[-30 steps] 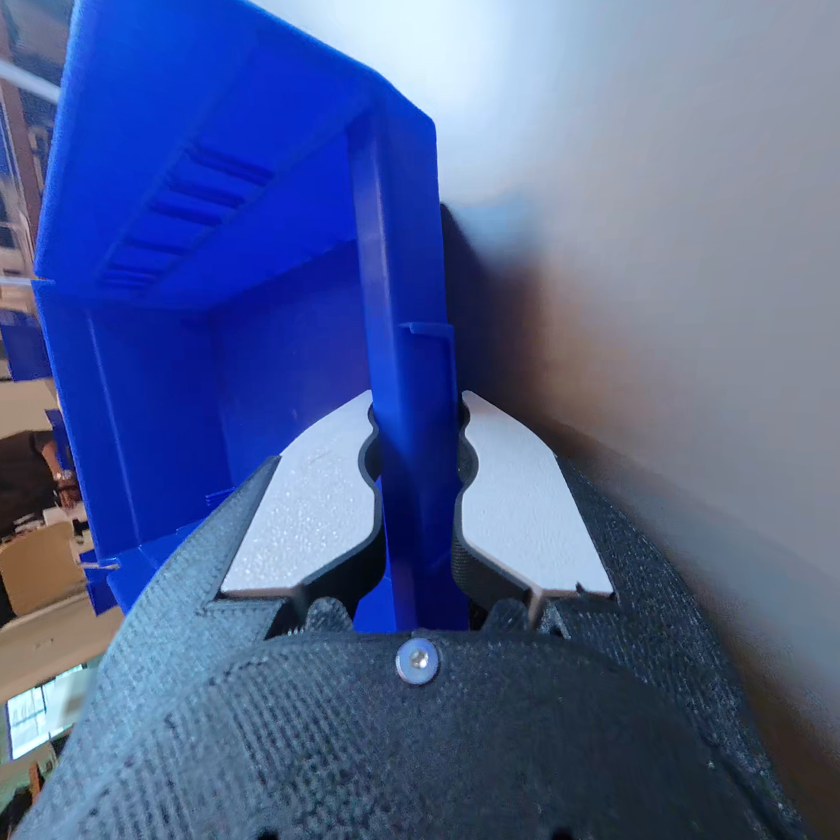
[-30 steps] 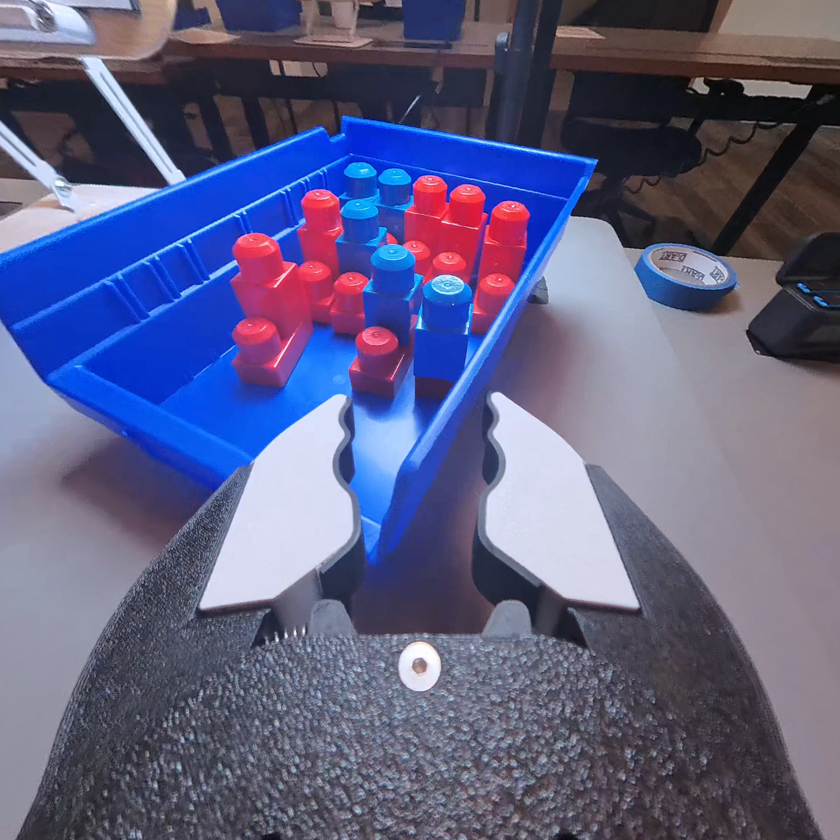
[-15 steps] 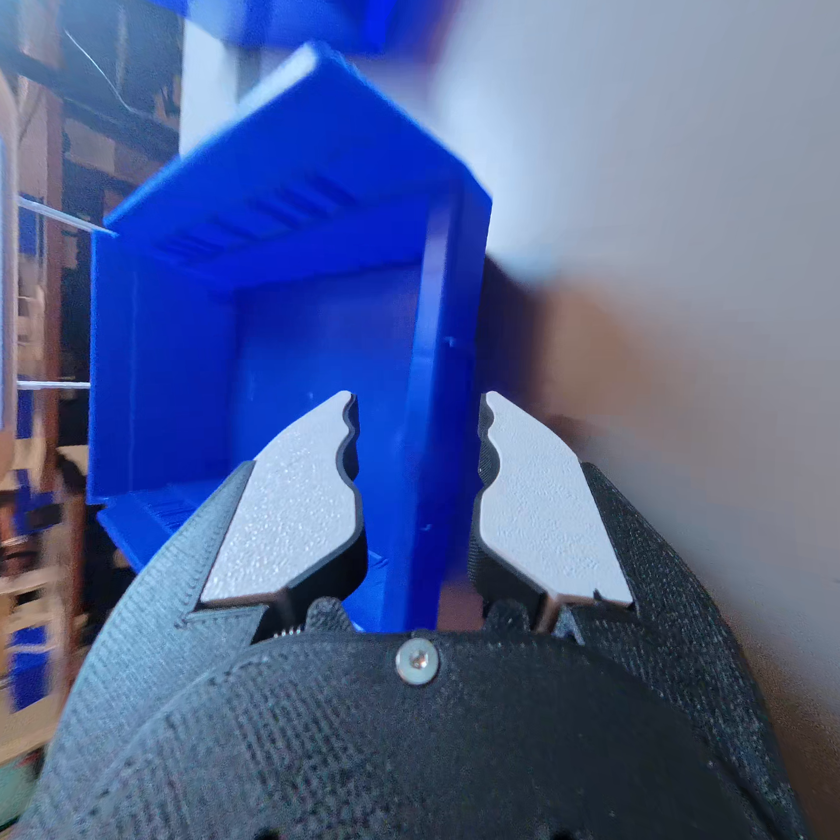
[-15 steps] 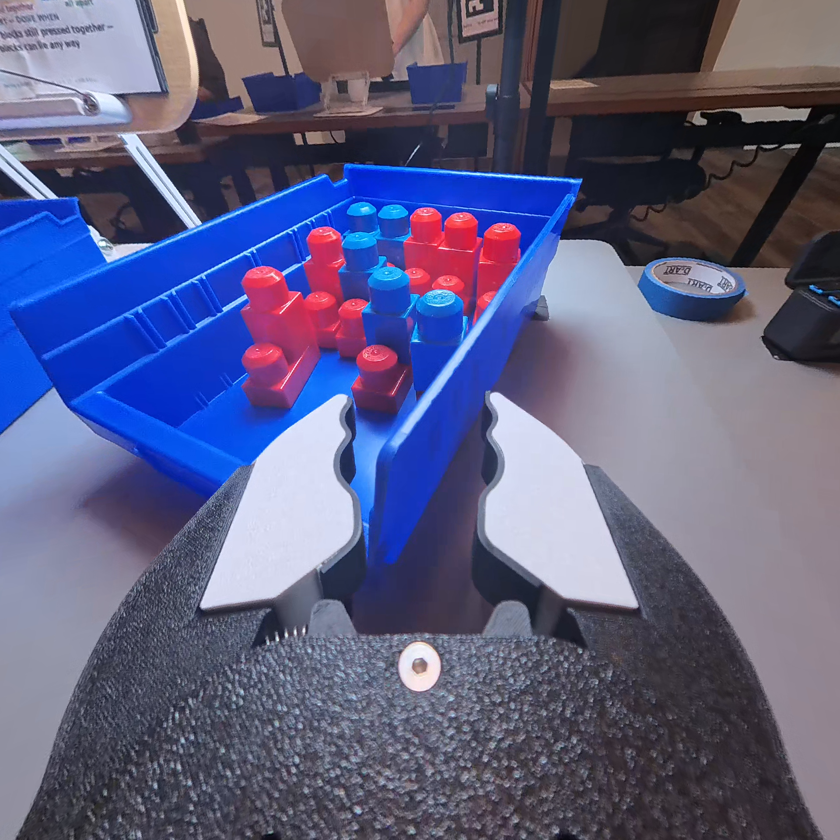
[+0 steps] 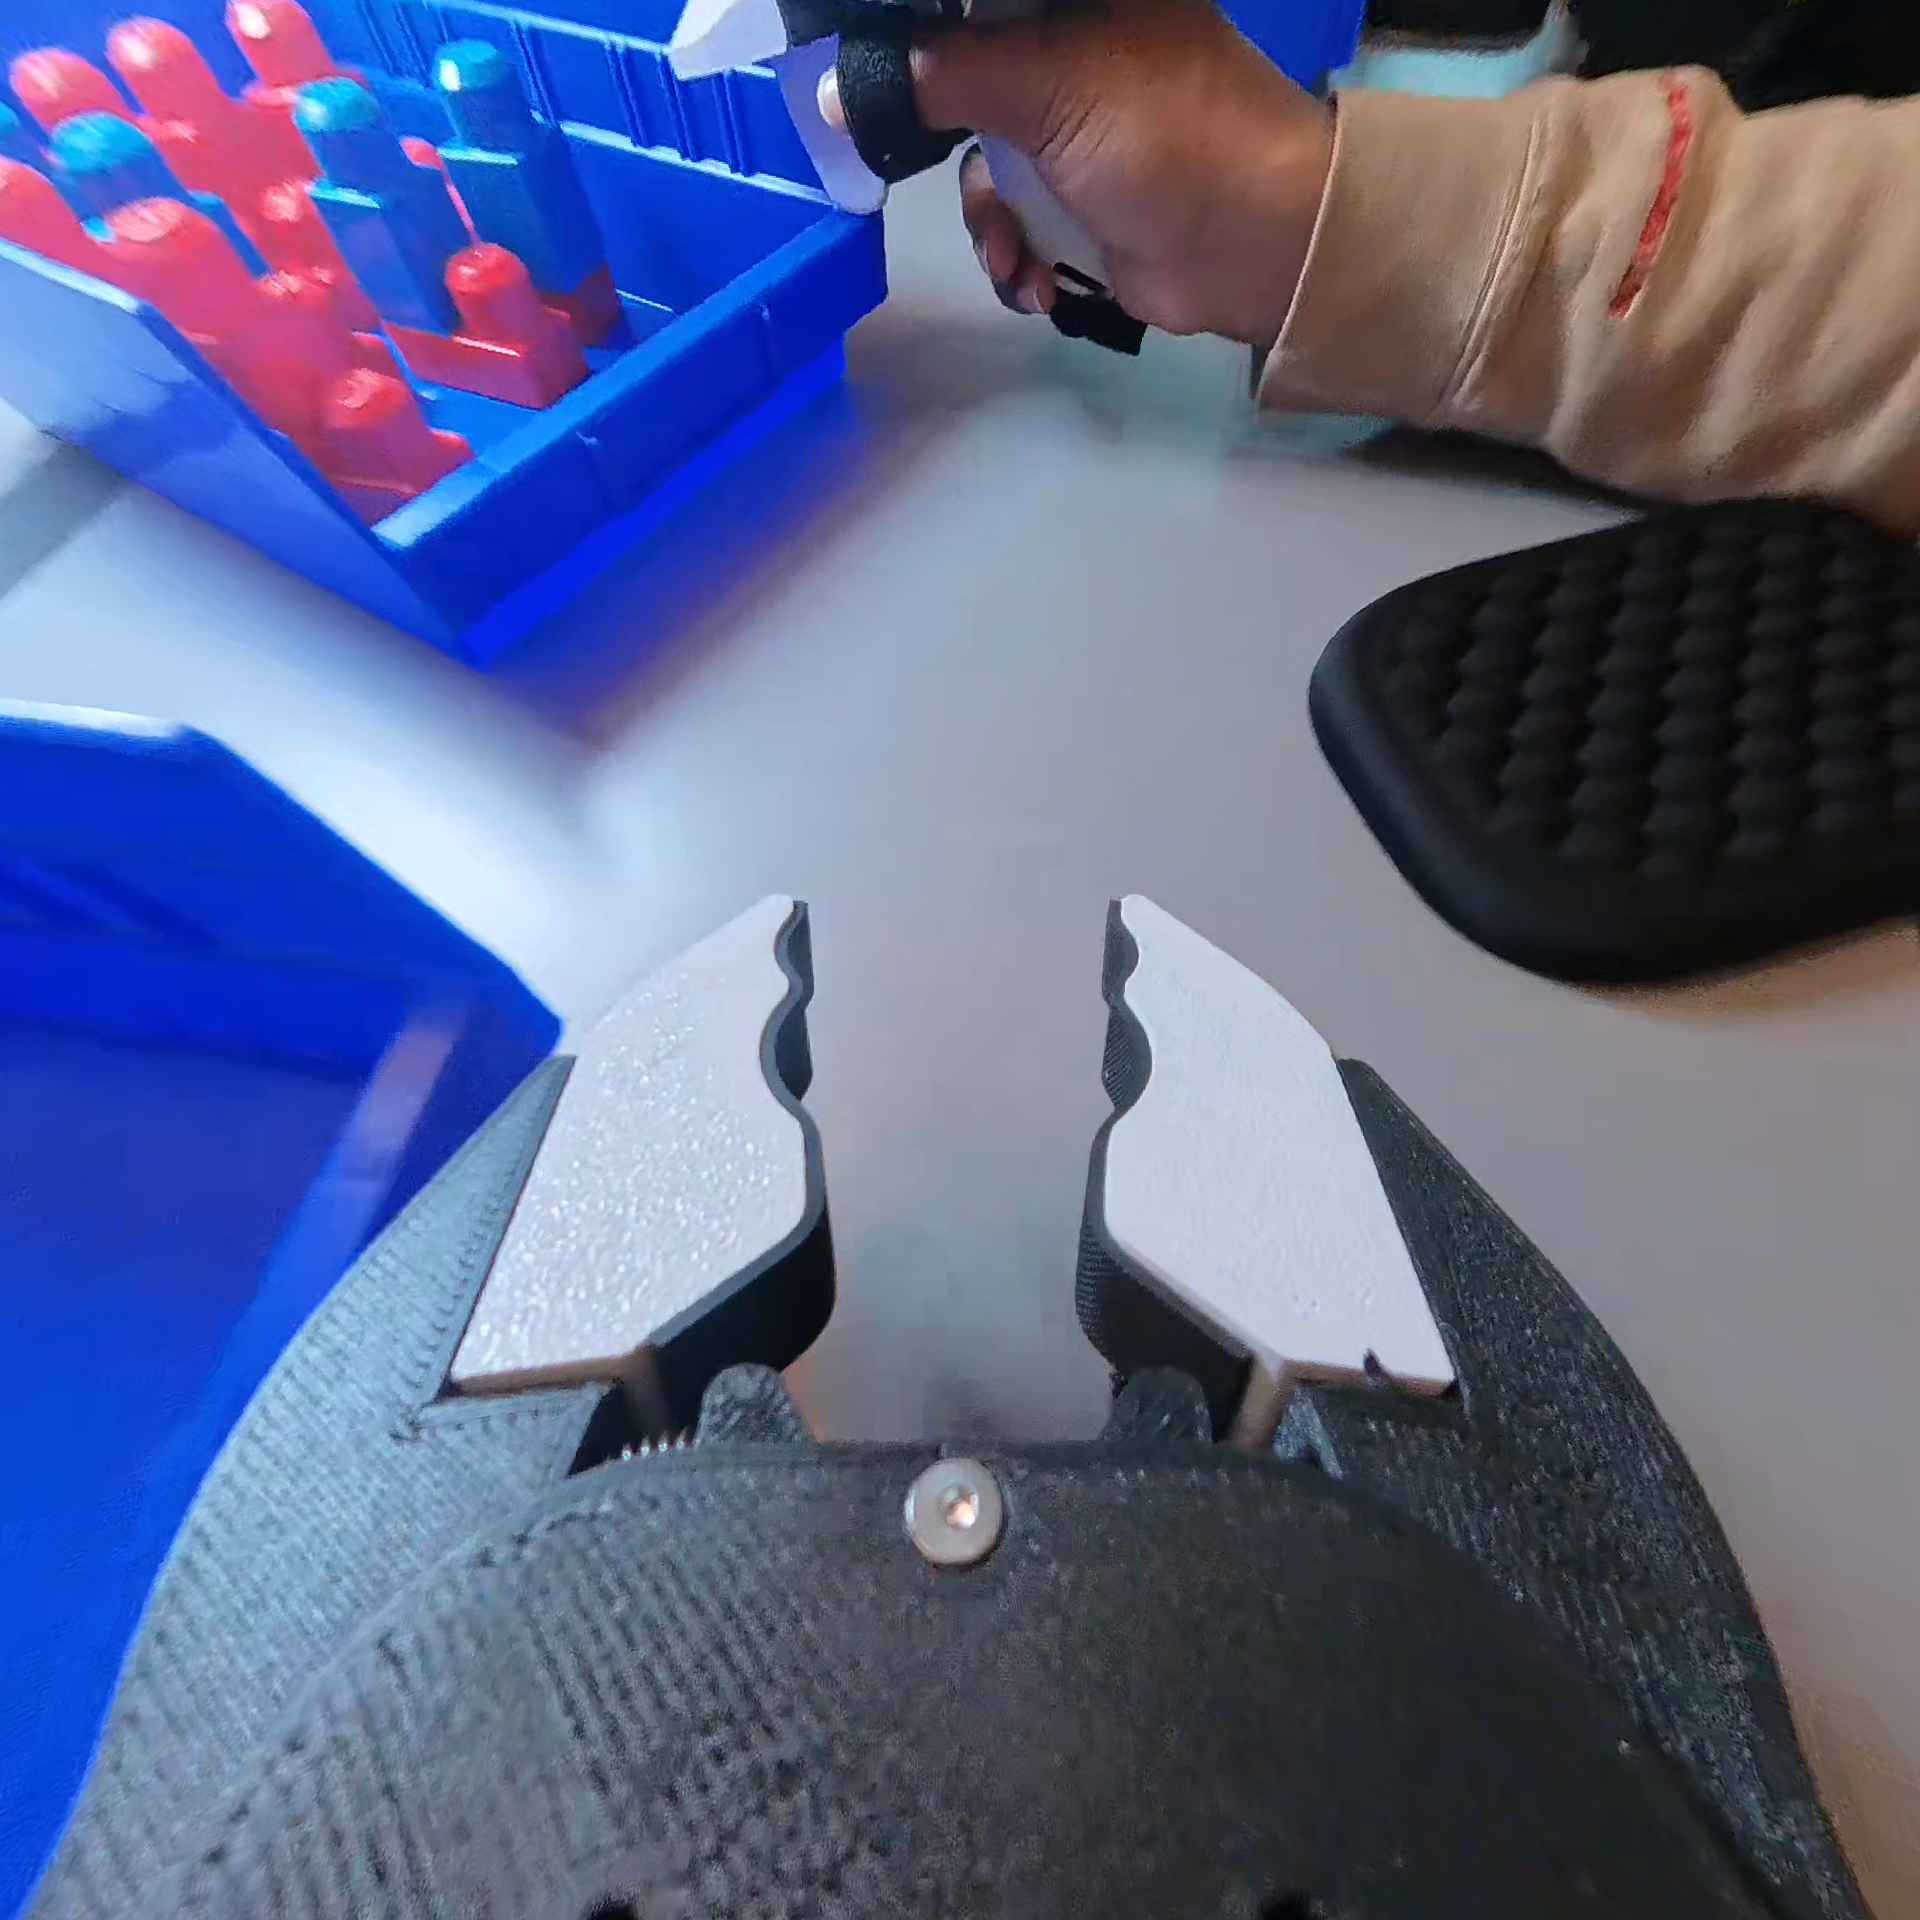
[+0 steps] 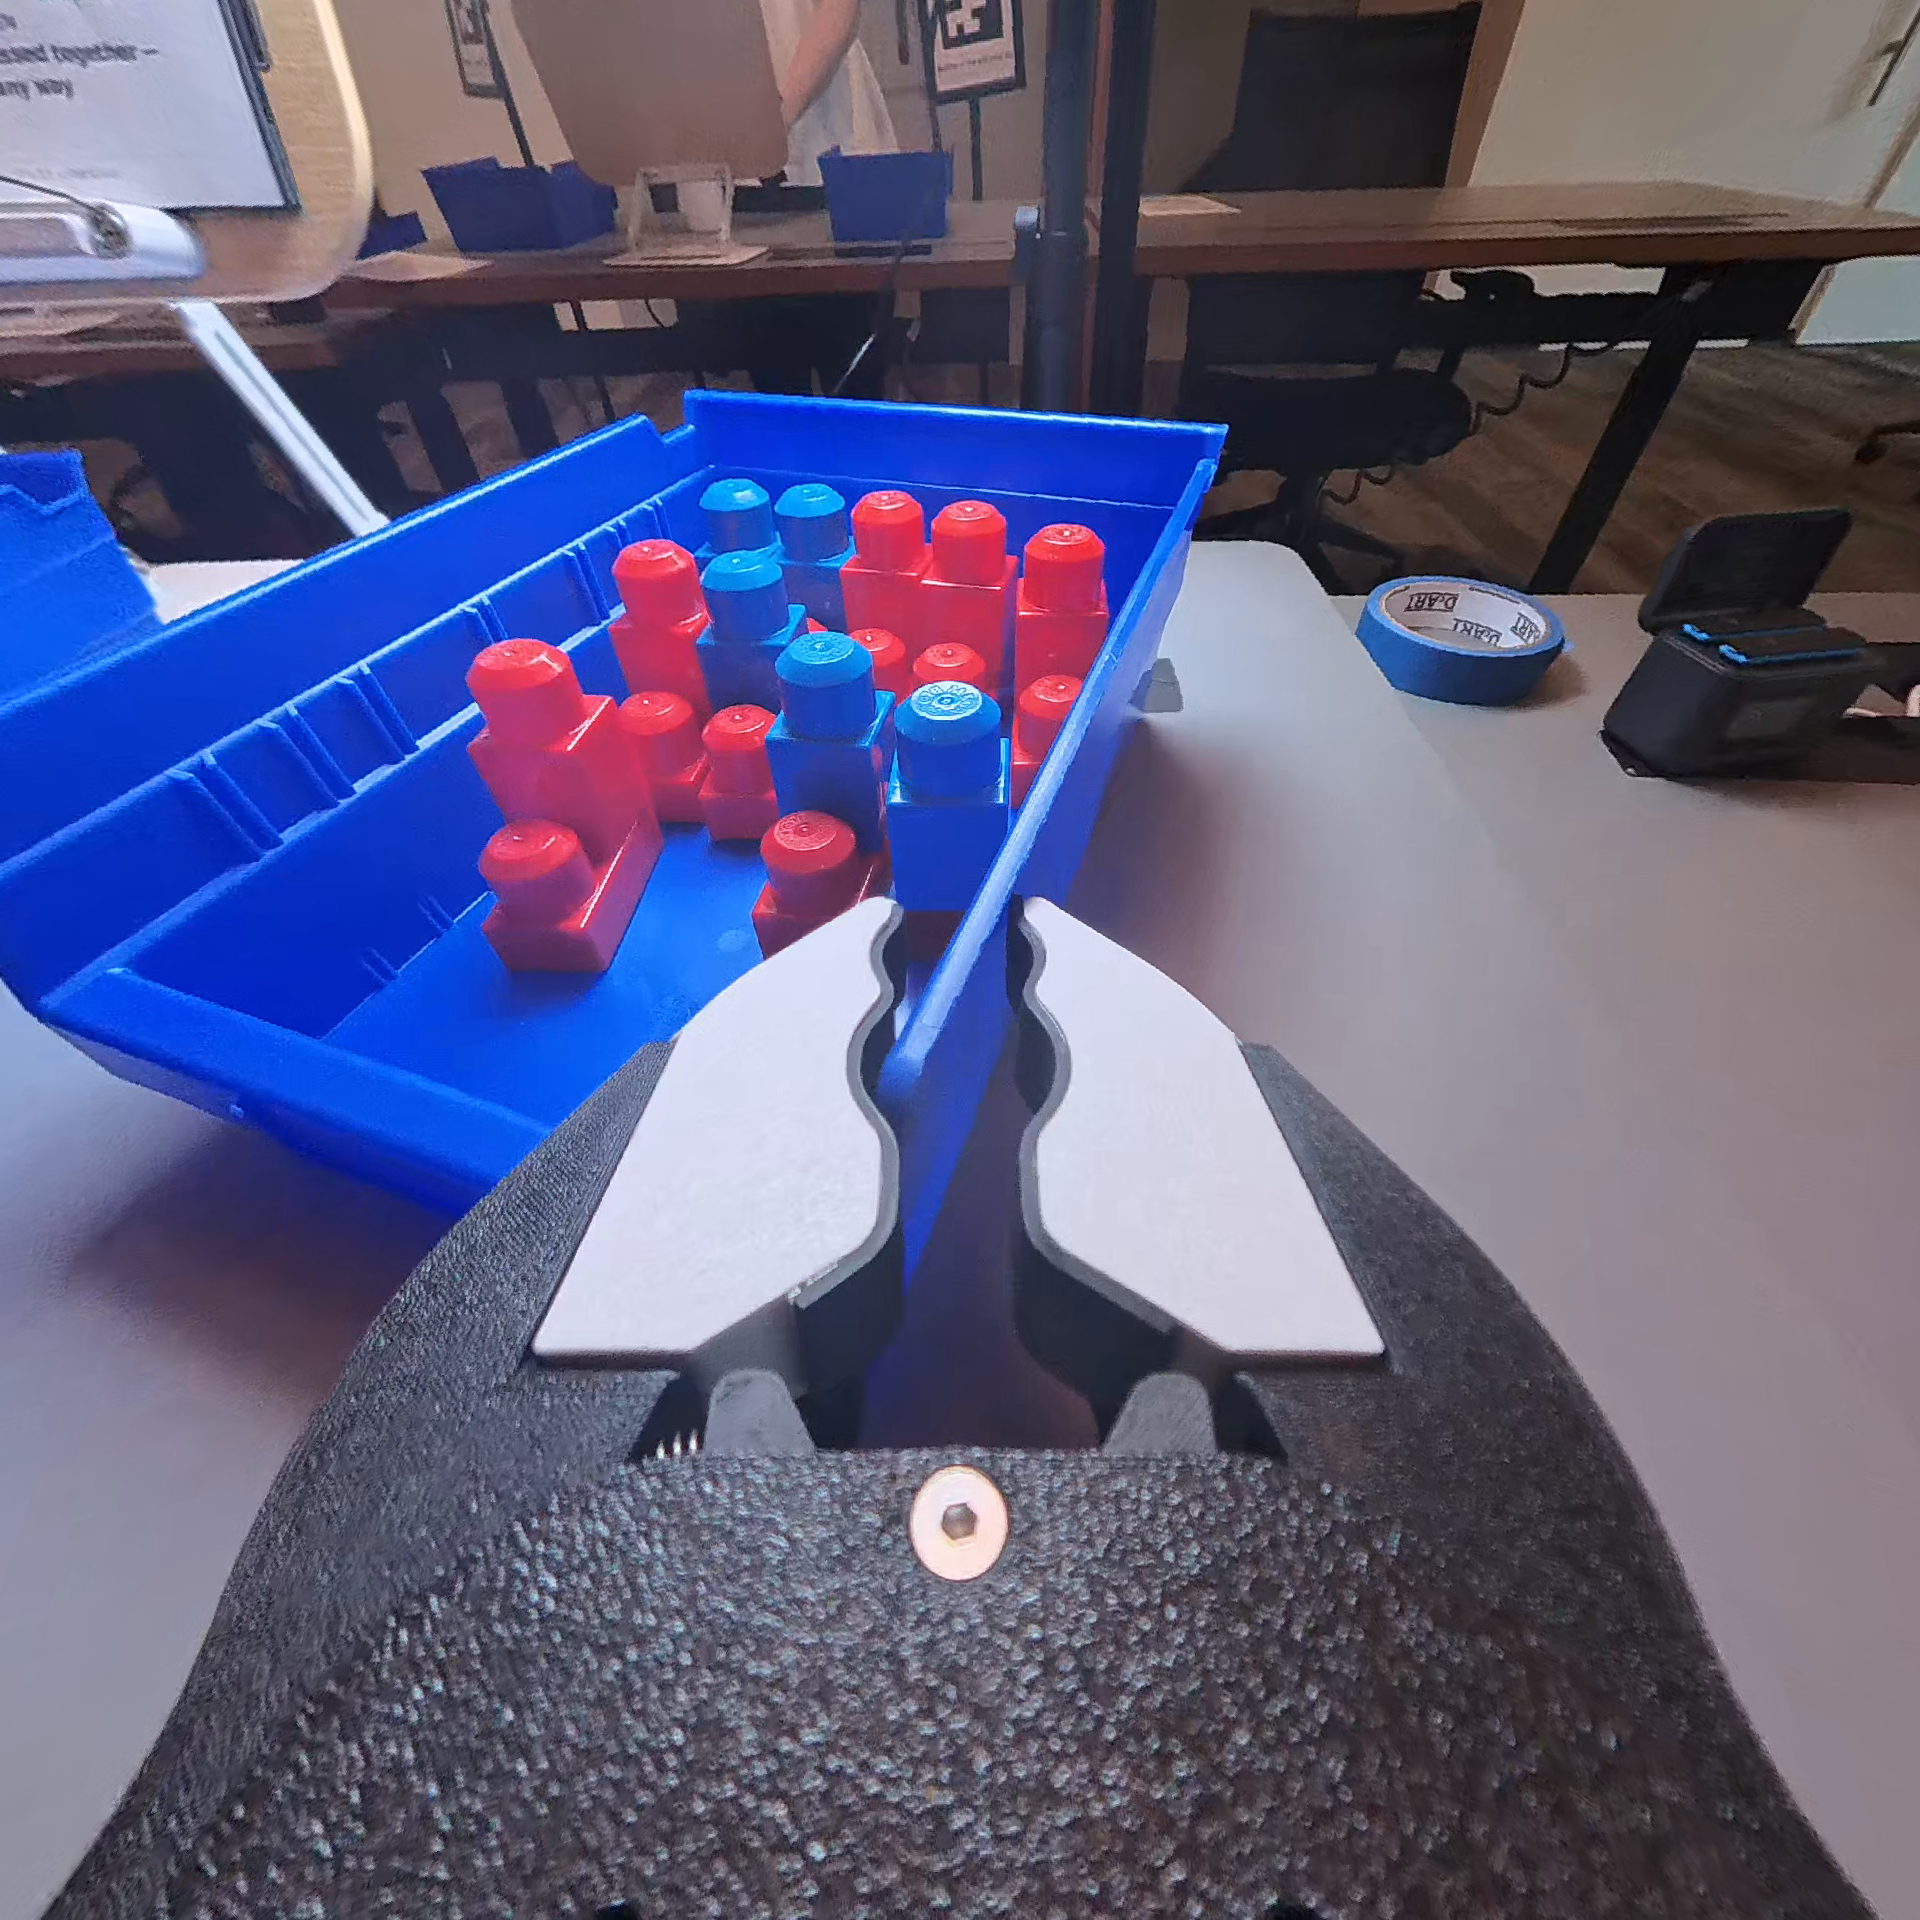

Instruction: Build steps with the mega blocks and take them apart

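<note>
Setup step. Left gripper (image 5: 956,1023): jaws apart, empty, over bare table (image 5: 1039,727); empty bin (image 5: 156,1039) at 9 o'clock. Right gripper (image 6: 958,997): clamped on the side wall of the block bin (image 6: 1101,665). Mega blocks (image 6: 831,717) stand inside, at 12 o'clock. Next, probably: release wall, pick a block.

Red and blue plastic mega blocks with rounded single studs (image 6: 821,717) are standing upright, several stacked in stepped pairs, crowding the far end of a long blue plastic bin (image 6: 260,727) that is sitting tilted on the grey tabletop.
</note>
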Demonstrator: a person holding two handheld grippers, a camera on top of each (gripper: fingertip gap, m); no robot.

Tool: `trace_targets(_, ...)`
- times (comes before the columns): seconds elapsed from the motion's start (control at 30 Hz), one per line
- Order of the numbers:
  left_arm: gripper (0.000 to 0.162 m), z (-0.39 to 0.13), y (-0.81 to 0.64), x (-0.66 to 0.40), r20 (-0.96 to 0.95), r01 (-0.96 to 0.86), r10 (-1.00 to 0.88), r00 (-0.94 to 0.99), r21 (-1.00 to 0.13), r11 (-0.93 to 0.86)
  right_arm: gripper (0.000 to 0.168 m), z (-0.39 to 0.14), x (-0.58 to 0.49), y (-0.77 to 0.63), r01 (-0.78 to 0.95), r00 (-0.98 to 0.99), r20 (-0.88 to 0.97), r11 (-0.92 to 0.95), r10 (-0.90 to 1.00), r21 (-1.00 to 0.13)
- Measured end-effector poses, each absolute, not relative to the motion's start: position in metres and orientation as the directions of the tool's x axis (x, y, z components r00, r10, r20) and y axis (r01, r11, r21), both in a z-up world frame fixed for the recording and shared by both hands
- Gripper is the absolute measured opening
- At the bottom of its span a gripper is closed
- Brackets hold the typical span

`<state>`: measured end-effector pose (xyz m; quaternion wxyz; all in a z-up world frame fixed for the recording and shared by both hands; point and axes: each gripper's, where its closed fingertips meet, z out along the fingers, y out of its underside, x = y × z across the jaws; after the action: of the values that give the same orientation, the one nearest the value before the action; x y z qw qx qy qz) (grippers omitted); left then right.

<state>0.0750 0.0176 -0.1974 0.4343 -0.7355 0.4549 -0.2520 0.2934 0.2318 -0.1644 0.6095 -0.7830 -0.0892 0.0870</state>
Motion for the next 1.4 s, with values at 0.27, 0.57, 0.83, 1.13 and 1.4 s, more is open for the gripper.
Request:
trace_targets(0.27, 0.068, -0.188, 0.055, 0.106, 0.106, -0.277, -0.814, 0.571, -0.909, -0.312, 0.018, -0.165, 0.291, 0.200, 0.054, 0.966, -0.015, -0.258, 0.258, -0.965)
trace_targets(0.57, 0.070, -0.193, 0.091, 0.114, -0.036, -0.332, -0.733, 0.679, -0.906, -0.262, 0.027, -0.166, 0.278, 0.156, 0.137, 0.952, 0.050, -0.275, 0.303, -0.952)
trace_targets(0.83, 0.056, -0.185, 0.086, 0.112, -0.056, -0.322, -0.729, 0.682, -0.918, -0.231, 0.016, -0.169, 0.279, 0.115, 0.296, 0.922, 0.213, -0.234, 0.324, -0.926)
trace_targets(1.13, 0.064, -0.190, 0.076, 0.091, -0.019, -0.288, -0.699, 0.715, -0.919, -0.270, 0.011, -0.169, 0.292, 0.099, 0.319, 0.915, 0.236, -0.231, 0.326, -0.919)
trace_targets(1.4, 0.060, -0.191, 0.070, 0.114, -0.013, -0.280, -0.744, 0.669, -0.931, -0.236, 0.011, -0.168, 0.295, 0.064, 0.301, 0.916, 0.222, -0.206, 0.335, -0.931)
